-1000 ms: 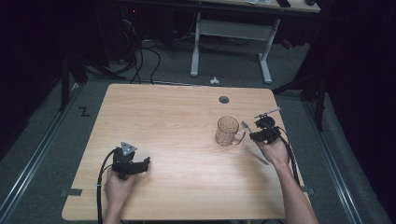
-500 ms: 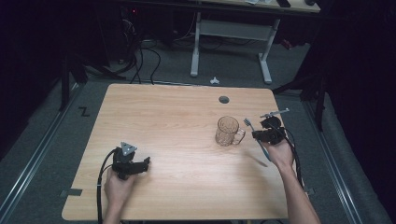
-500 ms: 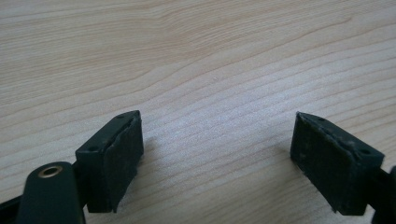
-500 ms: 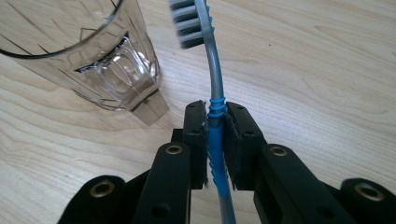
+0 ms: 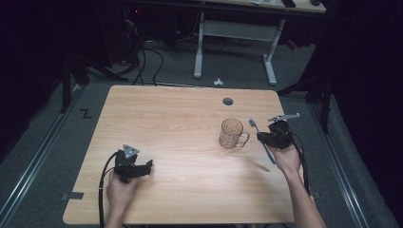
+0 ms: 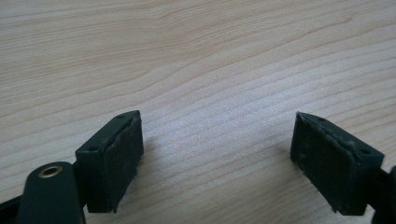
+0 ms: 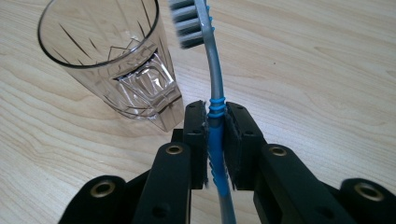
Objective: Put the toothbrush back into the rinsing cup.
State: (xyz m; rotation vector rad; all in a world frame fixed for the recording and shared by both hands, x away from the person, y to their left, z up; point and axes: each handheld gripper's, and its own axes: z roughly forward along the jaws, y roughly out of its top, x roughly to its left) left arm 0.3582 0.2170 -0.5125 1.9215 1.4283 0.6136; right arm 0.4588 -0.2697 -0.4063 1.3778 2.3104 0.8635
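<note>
The right gripper (image 7: 215, 135) has its two black jaws pressed together on a toothbrush (image 7: 212, 88), clamped on the blue ribbed part of the handle. From the jaws the grey neck rises ahead and curves slightly to the bristle head at the top of the right gripper view; the rest of the handle runs back down between the jaw arms. In the high view the right gripper (image 5: 264, 137) is held in the person's right hand (image 5: 288, 159), with the toothbrush (image 5: 268, 152) standing tilted through it, bristles up and the handle end slanting down toward the table (image 5: 180, 118).

Just ahead and to the left of these jaws stands a clear glass mug (image 7: 114, 60) with a cut pattern, upright on the wood, its open mouth beside the brush head. Brush and glass look apart, though close. In the high view the mug (image 5: 231, 133) sits just beside the gripper, handle turned toward it.

The left gripper (image 6: 217, 154) has its jaws spread wide apart, holding nothing, with bare wood grain between and ahead of them. In the high view the left gripper (image 5: 142, 167) lies low over the near left part of the table, in the person's left hand (image 5: 121, 187), well apart from the mug.
</note>
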